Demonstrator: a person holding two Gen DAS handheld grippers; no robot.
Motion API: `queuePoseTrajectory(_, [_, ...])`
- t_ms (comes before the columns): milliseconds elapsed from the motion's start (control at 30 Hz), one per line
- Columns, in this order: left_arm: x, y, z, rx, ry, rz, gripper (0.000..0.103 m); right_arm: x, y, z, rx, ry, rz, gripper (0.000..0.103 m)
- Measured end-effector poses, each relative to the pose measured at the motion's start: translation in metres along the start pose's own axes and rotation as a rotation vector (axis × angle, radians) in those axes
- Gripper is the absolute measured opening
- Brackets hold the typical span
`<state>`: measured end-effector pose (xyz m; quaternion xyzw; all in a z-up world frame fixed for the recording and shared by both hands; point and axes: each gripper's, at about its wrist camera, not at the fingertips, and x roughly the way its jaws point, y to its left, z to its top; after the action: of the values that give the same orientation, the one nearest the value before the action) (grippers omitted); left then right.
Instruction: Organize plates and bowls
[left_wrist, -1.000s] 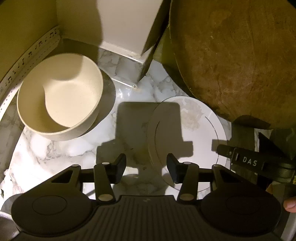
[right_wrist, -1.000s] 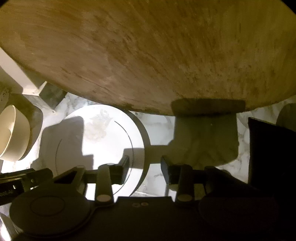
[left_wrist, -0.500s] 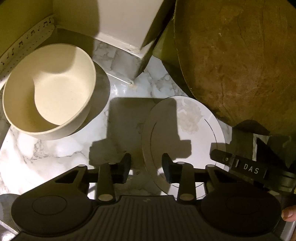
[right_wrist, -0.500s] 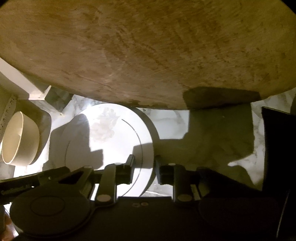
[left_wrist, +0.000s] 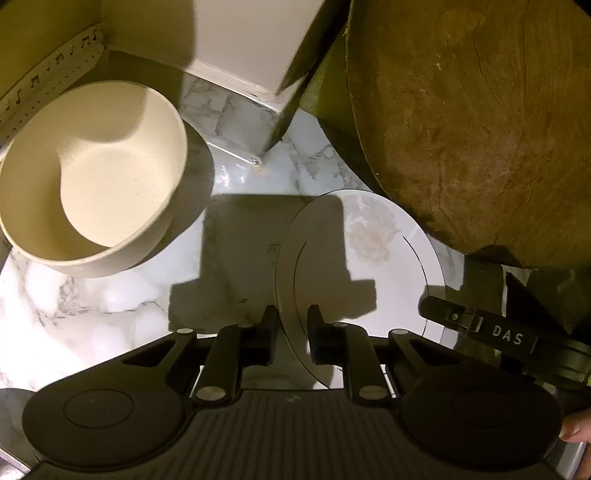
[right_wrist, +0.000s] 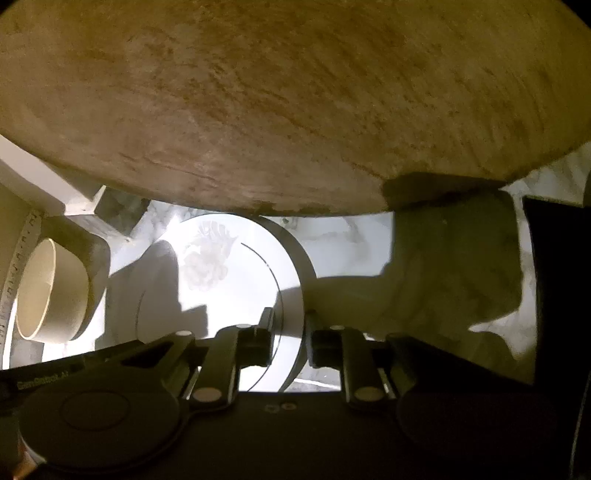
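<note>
A white plate (left_wrist: 384, 266) with a faint flower print lies on the marble counter (left_wrist: 110, 299). My left gripper (left_wrist: 291, 336) has its fingers narrowed around the plate's left rim. My right gripper (right_wrist: 289, 338) has its fingers narrowed around the plate's (right_wrist: 229, 280) right rim; the right gripper also shows at the right of the left wrist view (left_wrist: 480, 328). A cream bowl (left_wrist: 92, 177) stands to the left, apart from the plate, and also shows in the right wrist view (right_wrist: 48, 291).
A large round wooden board (left_wrist: 480, 122) leans at the back right, overhanging the plate; it fills the top of the right wrist view (right_wrist: 295, 103). A white box (left_wrist: 251, 48) stands in the back corner. A dark object (right_wrist: 557, 288) is at the right.
Both grippers have narrowed their fingers around opposite rims of the plate. The left gripper shifted so the bowl sits closer and larger in its view.
</note>
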<state>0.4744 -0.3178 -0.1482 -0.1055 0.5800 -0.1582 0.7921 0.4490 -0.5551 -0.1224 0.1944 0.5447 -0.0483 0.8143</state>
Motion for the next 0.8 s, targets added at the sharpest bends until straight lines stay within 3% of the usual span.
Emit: queuePoseTrajectory(800, [-0.035, 0.015, -0.02, 0.006, -0.052, -0.016, 0.013, -0.044, 0.028, -0.053, -0.037, -0.073, 0.058, 0.012])
